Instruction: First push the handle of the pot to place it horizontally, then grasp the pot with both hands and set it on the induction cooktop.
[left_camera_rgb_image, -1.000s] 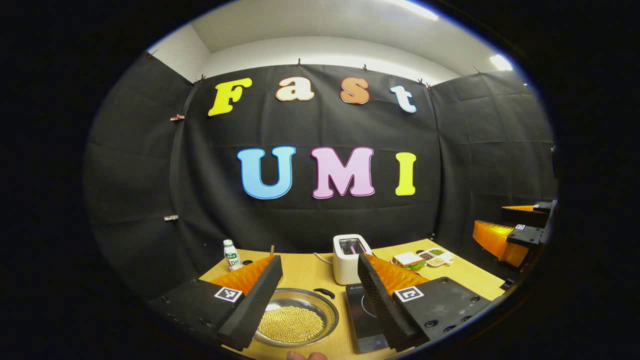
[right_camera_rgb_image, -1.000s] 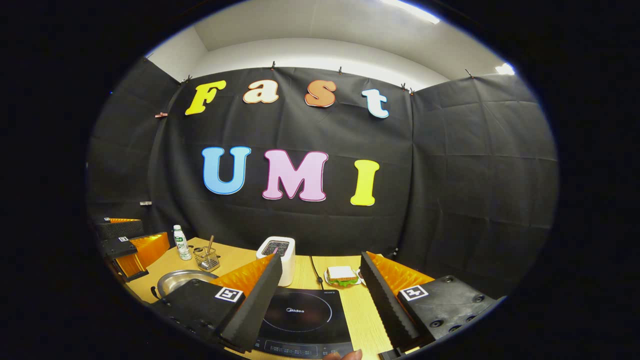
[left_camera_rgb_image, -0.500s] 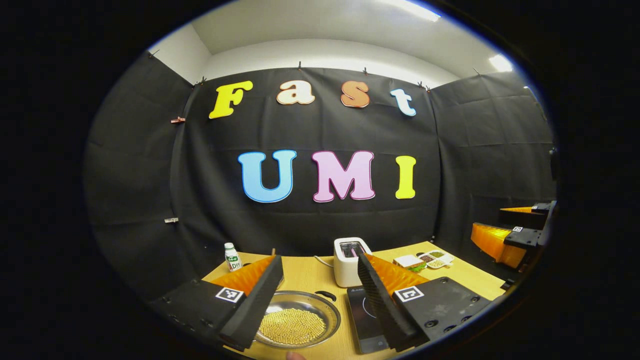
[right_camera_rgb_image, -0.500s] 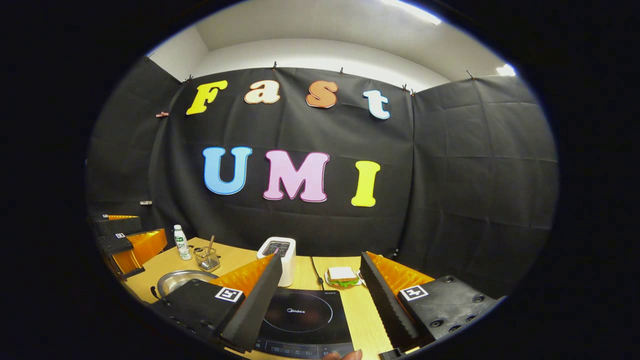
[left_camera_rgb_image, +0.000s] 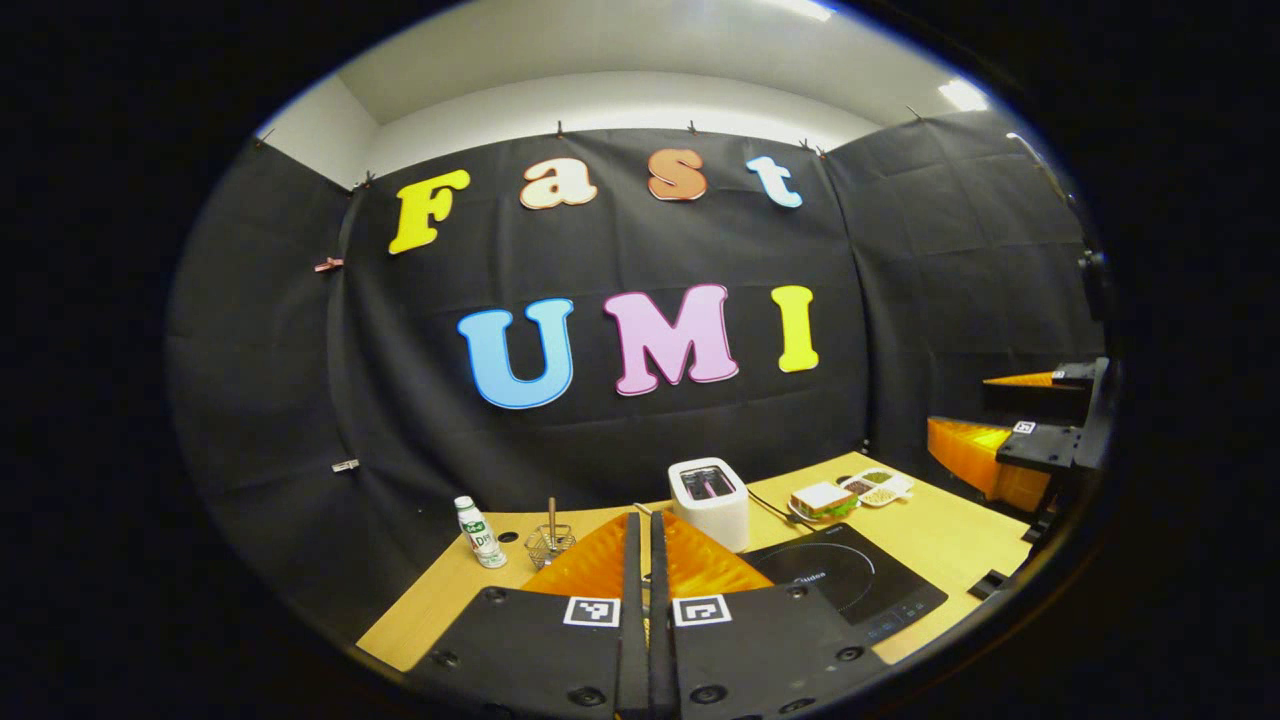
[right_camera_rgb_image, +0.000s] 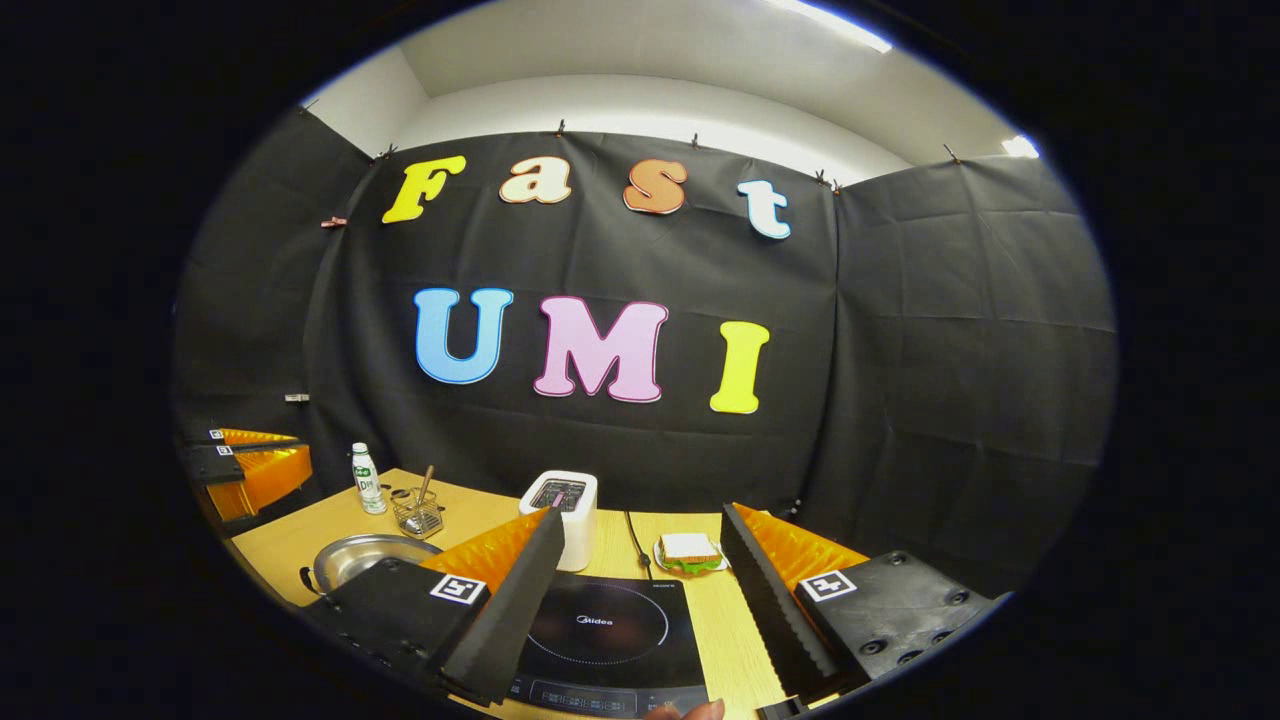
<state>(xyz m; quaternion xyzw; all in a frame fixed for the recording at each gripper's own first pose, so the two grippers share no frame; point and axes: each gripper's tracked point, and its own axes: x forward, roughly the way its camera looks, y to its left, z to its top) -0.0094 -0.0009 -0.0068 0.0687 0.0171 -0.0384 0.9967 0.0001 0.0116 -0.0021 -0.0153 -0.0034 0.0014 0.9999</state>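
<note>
The steel pot (right_camera_rgb_image: 365, 558) sits on the wooden table left of the black induction cooktop (right_camera_rgb_image: 610, 630), partly behind my right gripper's left finger; a dark handle (right_camera_rgb_image: 305, 580) shows at its near-left rim. My right gripper (right_camera_rgb_image: 642, 516) is open above the cooktop's front, nothing between its fingers. In the left gripper view, my left gripper (left_camera_rgb_image: 645, 522) is shut, its fingers pressed together and nothing held, with the cooktop (left_camera_rgb_image: 845, 580) to its right. The left gripper (right_camera_rgb_image: 245, 465) also appears far left, off the table's edge. The right gripper (left_camera_rgb_image: 1010, 450) shows far right, open.
A white toaster (right_camera_rgb_image: 562, 510) stands behind the cooktop with its cable beside it. A small bottle (right_camera_rgb_image: 365, 480) and a wire basket (right_camera_rgb_image: 418, 512) stand at the back left. A sandwich on a plate (right_camera_rgb_image: 688, 550) and a divided snack dish (left_camera_rgb_image: 878, 487) lie at the back right.
My left gripper has gone from open to shut and turned, so the pot has dropped behind its fingers and the cooktop shows more fully. The right gripper has barely moved.
</note>
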